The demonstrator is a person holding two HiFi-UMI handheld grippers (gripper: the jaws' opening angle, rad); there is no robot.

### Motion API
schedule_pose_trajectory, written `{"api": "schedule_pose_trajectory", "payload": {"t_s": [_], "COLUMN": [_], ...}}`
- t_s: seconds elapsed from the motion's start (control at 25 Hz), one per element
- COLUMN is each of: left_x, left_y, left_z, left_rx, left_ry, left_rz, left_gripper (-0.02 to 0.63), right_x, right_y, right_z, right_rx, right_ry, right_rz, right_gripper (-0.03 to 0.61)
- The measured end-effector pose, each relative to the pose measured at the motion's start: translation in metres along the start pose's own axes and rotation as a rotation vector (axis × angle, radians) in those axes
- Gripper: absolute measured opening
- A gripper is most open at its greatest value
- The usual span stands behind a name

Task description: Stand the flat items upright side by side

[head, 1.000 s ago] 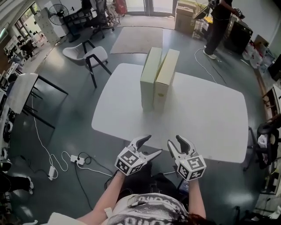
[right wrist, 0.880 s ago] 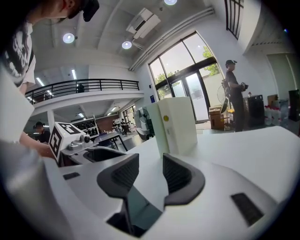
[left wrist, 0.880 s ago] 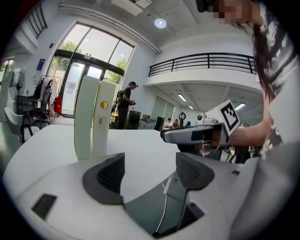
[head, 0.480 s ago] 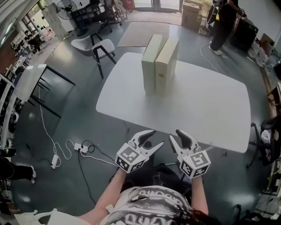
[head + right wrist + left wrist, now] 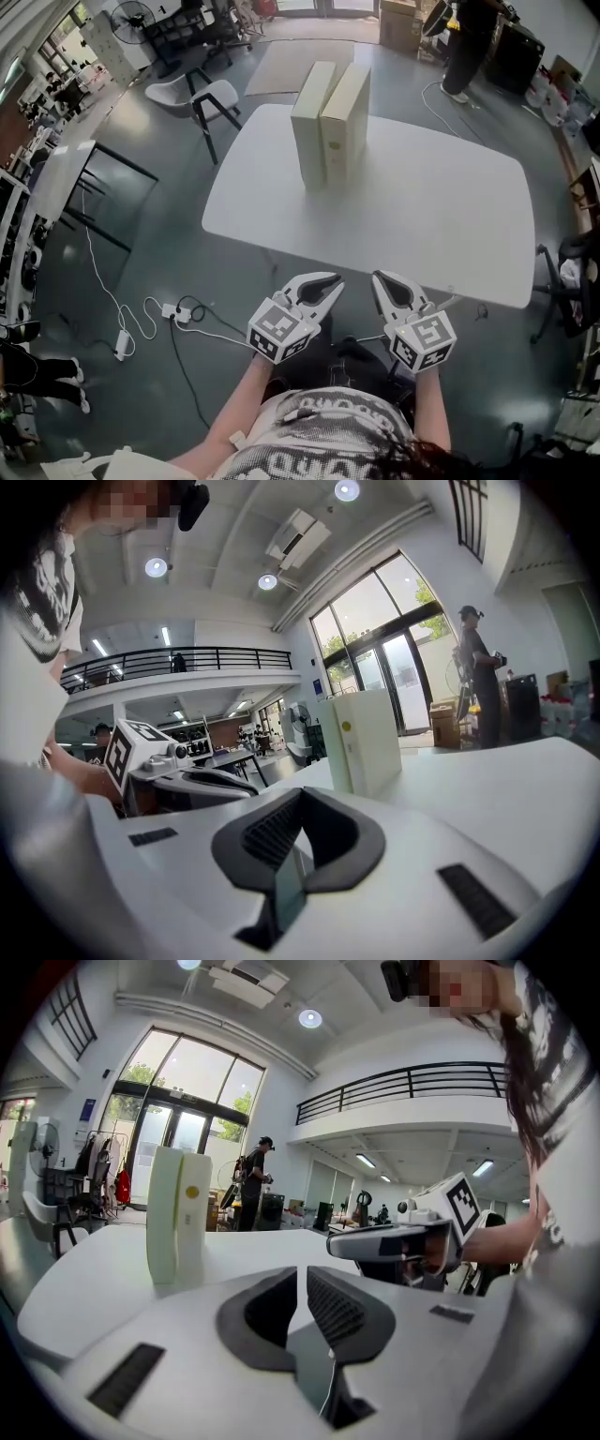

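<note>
Two flat pale cream boxes stand upright side by side, touching, on the far part of the white table point(image 5: 441, 216): the left box point(image 5: 307, 122) and the right box point(image 5: 342, 117). The pair also shows in the left gripper view point(image 5: 178, 1211) and the right gripper view point(image 5: 361, 741). Both grippers hang in front of the table's near edge, well away from the boxes. My left gripper point(image 5: 330, 281) point(image 5: 302, 1274) is closing, its jaws down to a thin slit with nothing between them. My right gripper point(image 5: 386, 278) point(image 5: 302, 794) is shut and empty.
A white chair point(image 5: 202, 98) stands beyond the table's left corner. A cable and power strip point(image 5: 169, 309) lie on the floor at the near left. A black-framed table point(image 5: 66, 183) is at far left. A person point(image 5: 464, 42) stands behind the table near cardboard boxes point(image 5: 398, 23).
Both grippers' jaws have come together from open. The grippers have stayed in front of the table edge; the boxes have not moved.
</note>
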State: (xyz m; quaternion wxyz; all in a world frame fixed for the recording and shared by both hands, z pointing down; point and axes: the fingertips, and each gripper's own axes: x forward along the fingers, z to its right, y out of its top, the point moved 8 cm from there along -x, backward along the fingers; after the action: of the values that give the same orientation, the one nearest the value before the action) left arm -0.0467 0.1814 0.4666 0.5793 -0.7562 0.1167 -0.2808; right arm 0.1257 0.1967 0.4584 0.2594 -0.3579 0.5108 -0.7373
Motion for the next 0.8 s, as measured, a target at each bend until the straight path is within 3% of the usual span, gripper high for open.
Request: {"api": "schedule_pose_trajectory", "payload": {"t_s": [0.8], "left_x": [0.014], "left_y": [0.009], "left_z": [0.011], "left_rx": [0.042], "left_ry": [-0.059], "left_rz": [-0.041], "left_gripper": [0.012], "right_x": [-0.012], "right_y": [0.009], "right_z": [0.025], "right_rx": [0.013], "right_ry": [0.013], "right_rz": [0.017], "right_gripper": [-0.006]}}
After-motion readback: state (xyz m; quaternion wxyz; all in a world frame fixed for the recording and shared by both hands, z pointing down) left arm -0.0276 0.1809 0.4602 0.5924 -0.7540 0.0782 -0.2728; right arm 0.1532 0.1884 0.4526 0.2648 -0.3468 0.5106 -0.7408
